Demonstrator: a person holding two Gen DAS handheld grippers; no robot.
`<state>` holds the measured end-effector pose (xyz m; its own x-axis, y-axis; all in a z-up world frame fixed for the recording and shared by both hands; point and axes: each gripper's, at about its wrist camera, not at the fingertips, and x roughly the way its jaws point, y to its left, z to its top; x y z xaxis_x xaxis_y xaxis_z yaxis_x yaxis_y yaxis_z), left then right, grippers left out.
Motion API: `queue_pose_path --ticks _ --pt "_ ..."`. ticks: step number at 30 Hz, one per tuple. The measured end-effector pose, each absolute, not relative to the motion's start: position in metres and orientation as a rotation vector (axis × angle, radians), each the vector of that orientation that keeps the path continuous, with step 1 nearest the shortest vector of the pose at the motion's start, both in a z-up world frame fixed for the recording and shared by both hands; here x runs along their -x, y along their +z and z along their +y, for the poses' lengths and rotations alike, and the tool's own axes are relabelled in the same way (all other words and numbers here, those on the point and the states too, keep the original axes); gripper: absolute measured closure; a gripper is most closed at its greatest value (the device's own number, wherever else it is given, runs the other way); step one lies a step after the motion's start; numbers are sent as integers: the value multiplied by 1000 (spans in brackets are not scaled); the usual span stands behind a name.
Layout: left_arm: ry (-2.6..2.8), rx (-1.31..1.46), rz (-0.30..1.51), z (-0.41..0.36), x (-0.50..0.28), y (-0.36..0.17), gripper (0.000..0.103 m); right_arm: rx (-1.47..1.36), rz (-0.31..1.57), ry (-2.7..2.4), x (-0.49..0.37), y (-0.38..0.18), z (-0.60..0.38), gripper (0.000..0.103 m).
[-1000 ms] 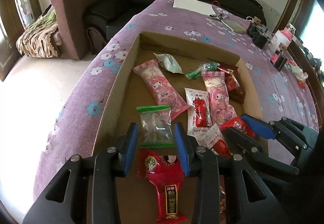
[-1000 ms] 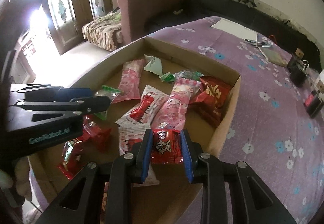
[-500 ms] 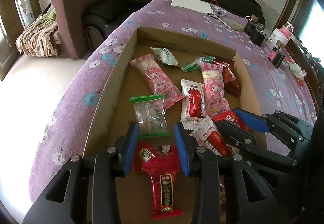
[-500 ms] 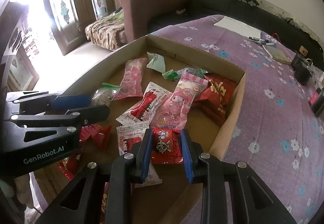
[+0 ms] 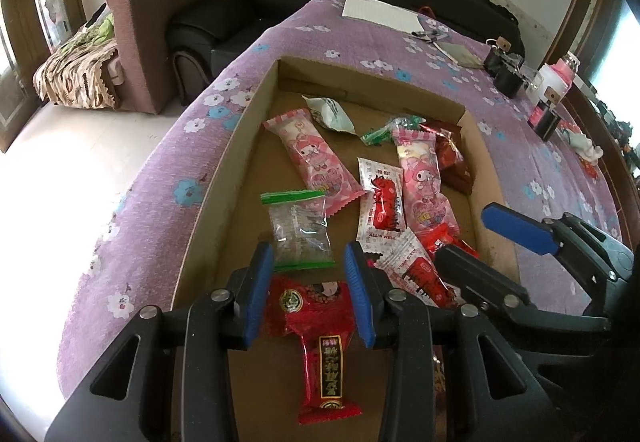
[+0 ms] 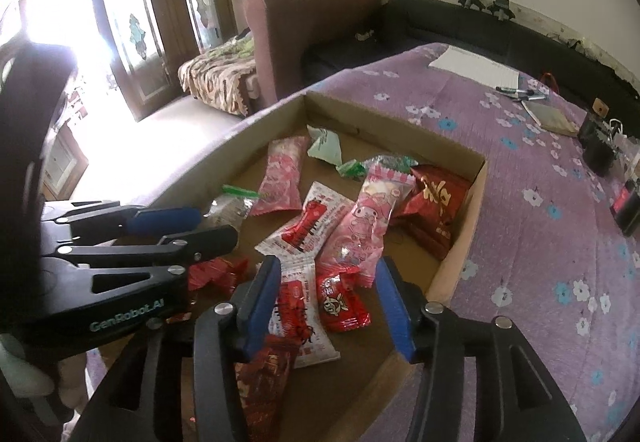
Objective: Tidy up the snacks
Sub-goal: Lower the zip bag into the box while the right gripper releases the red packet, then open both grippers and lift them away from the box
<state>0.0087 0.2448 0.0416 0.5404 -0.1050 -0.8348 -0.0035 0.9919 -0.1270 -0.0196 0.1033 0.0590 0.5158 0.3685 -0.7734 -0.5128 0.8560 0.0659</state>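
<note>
Cardboard tray (image 5: 224, 178) on purple floral desk (image 5: 152, 178). Left tongs (image 5: 308, 294): parted, straddling long red packet (image 5: 316, 326), not pinching. Right tongs (image 6: 328, 306): wide apart over small red packet (image 6: 342, 304), loose. Contents: two pink character packets (image 5: 316, 162), one clear green-edged packet (image 5: 300, 230).

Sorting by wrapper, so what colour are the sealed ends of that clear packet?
Green ends on the clear packet, clearest in the left wrist view.
</note>
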Motion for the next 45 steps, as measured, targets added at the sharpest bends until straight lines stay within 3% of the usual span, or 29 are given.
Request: queue_pose_path --ticks 5,7,9,11,26,33,39,45 --pt "-63 142 994 248 -5 47 68 151 860 535 26 70 96 48" --pt "-64 164 990 251 -3 50 62 137 853 529 28 74 90 48" --pt "-62 184 981 255 0 52 46 113 844 514 30 79 79 48" --pt "-56 193 972 258 3 54 43 94 839 501 30 82 70 48" --pt "-224 80 1070 210 27 38 43 9 858 423 39 80 26 48" --pt "-126 137 1003 225 8 55 43 7 839 409 46 84 19 47" --pt "103 -113 995 216 -7 37 42 -12 845 391 47 80 9 47" --pt "71 -147 995 198 -5 40 43 -34 853 378 45 77 -2 46"
